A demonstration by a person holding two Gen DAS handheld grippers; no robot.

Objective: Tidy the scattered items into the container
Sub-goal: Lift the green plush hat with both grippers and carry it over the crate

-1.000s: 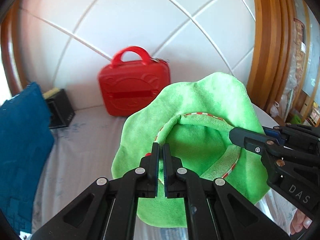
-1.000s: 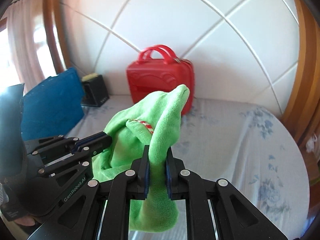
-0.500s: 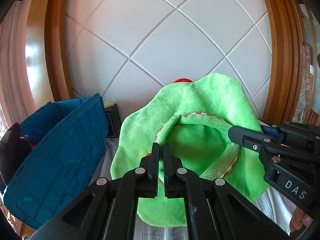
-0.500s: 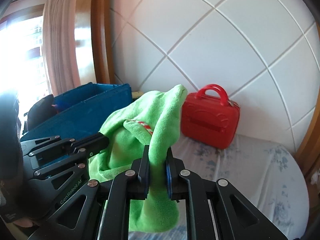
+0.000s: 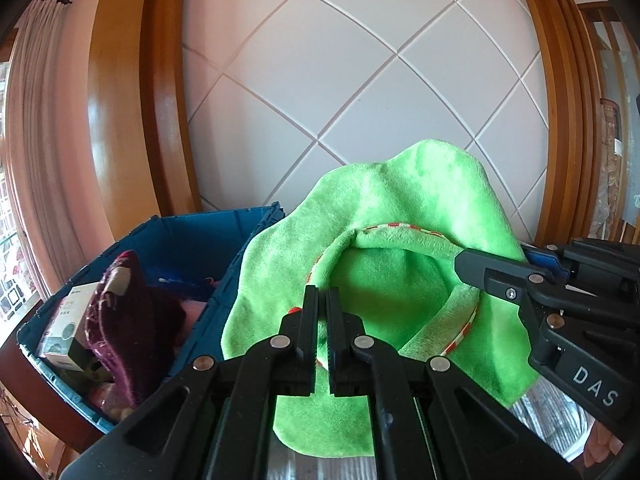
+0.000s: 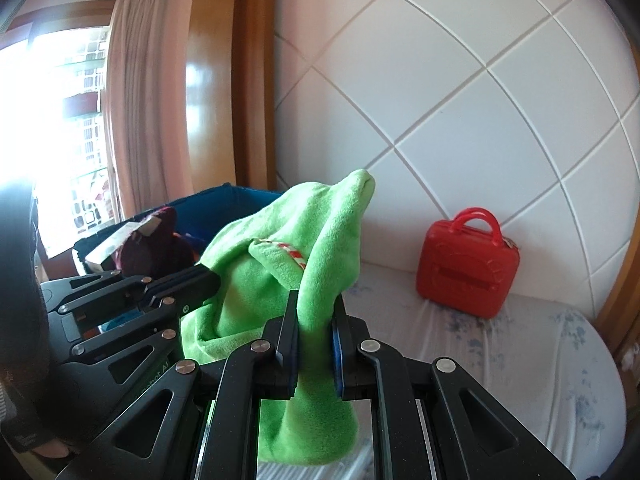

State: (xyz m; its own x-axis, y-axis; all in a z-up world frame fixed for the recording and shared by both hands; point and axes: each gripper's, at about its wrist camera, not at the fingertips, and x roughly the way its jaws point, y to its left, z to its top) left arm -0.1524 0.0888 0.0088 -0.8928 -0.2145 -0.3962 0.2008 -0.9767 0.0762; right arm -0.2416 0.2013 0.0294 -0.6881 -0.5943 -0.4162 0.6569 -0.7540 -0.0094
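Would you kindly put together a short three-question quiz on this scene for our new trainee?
1. True or false: both tongs are shut on the green cloth.
2. Which item sits on the bed by the wall? A) red case B) yellow bucket C) black boot
3. Fill in: the container beside the cloth is a ____ crate that already holds items.

Key:
1. True: the left tongs and right tongs each pinch the cloth.
2. A
3. blue
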